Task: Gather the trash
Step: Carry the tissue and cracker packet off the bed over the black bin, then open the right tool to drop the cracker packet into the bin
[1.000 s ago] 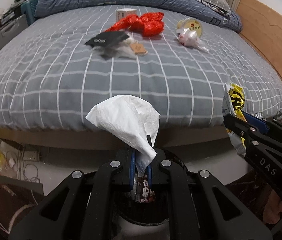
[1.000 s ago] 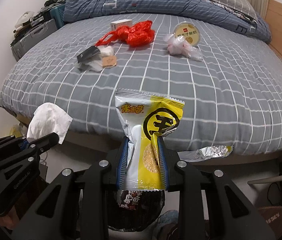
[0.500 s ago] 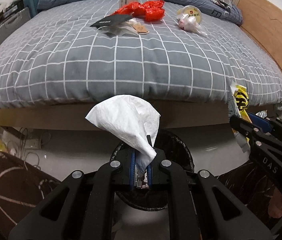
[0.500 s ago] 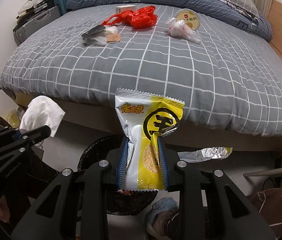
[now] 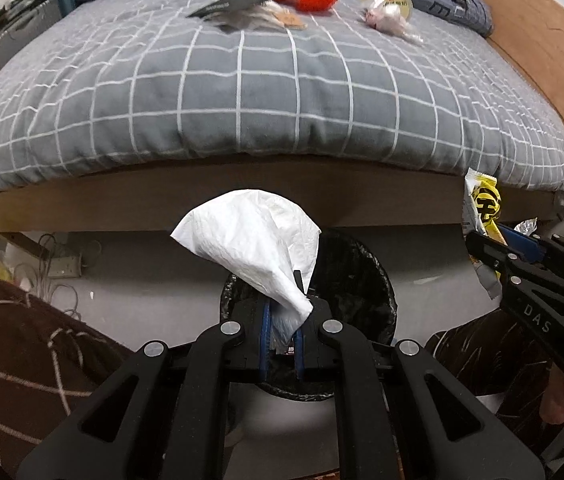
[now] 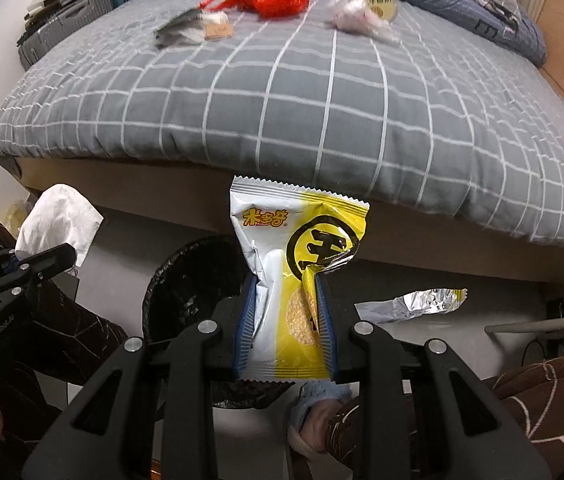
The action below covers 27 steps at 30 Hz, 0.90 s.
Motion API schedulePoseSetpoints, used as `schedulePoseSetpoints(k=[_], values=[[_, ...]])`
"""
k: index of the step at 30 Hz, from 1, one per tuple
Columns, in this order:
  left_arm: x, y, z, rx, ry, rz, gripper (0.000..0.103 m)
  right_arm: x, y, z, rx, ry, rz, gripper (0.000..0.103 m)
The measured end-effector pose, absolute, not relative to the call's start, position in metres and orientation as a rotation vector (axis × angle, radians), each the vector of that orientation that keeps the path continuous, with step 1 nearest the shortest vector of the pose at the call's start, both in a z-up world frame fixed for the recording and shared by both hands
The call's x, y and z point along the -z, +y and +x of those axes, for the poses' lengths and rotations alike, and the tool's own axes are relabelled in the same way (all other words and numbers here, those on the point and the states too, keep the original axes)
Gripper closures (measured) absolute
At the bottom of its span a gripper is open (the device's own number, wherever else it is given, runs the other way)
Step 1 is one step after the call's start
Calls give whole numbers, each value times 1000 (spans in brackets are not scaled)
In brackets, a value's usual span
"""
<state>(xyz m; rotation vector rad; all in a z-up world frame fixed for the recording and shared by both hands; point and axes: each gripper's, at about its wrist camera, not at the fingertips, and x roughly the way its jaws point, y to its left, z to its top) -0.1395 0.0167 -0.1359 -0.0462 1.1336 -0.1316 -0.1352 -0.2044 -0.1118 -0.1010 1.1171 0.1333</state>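
Clenching a tissue point(image 5: 254, 248), the left gripper point(image 5: 282, 320) hovers above the bin point(image 5: 365, 280); right gripper point(image 6: 285, 312) grasps a snack wrapper point(image 6: 297, 264).

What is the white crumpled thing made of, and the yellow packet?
The white tissue looks like soft matte paper: it creases finely and droops. The yellow snack packet seems to be glossy plastic film, probably foil-lined, given its shine, crimped top edge and silvery torn flap.

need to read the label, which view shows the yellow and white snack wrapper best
The right wrist view: the yellow and white snack wrapper faces the camera, print legible, clamped in the right gripper. The left wrist view shows it only edge-on at the far right.
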Motion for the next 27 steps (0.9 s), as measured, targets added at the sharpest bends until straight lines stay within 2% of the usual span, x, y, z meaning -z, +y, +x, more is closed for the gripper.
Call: schedulePoseSetpoints(k=[27], values=[[196, 51, -80, 86, 1252, -159, 95, 167, -154, -96, -241, 1257, -41, 75]])
